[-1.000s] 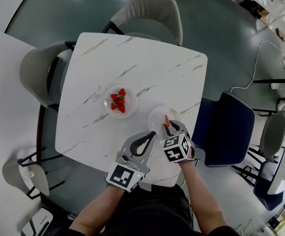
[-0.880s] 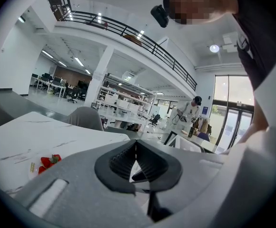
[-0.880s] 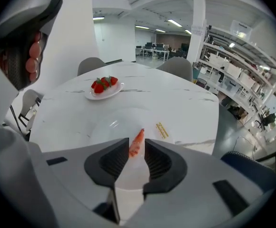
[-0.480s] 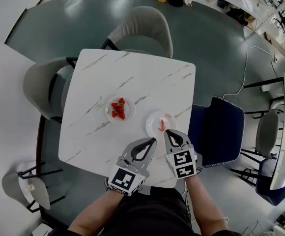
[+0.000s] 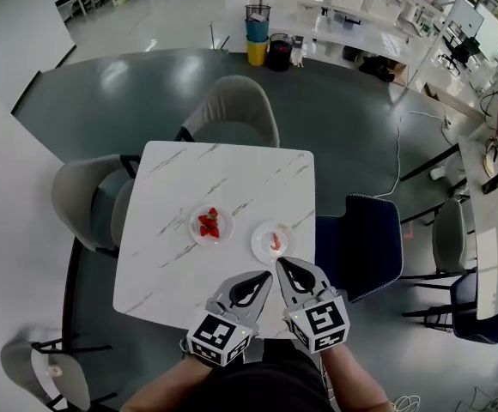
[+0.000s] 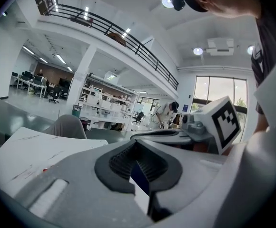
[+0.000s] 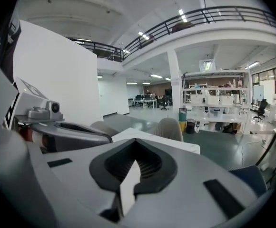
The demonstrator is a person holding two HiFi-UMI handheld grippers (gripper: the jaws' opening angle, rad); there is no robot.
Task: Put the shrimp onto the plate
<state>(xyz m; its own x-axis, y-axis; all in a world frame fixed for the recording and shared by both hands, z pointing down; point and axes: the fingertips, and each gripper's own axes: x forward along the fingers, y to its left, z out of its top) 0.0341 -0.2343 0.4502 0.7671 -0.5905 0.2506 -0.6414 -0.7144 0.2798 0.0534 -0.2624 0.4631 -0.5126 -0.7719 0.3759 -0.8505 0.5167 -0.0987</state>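
Holding both tongs low at the near edge of the marble table (image 5: pixel 189 178): left gripper (image 5: pixel 262 278) and right gripper (image 5: pixel 283 266) each have their jaws pressed together on nothing. Shrimp (image 5: pixel 275 240) lies on the white plate (image 5: pixel 261 235) just beyond the right tips. It is small in view, but seems fully on, so I judge the task done with nothing left.

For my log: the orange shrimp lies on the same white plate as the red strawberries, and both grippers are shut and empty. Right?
Wrong plate: the head view shows the orange shrimp on its own white plate, right of the second white plate with red strawberries. Left gripper and right gripper are shut and empty.
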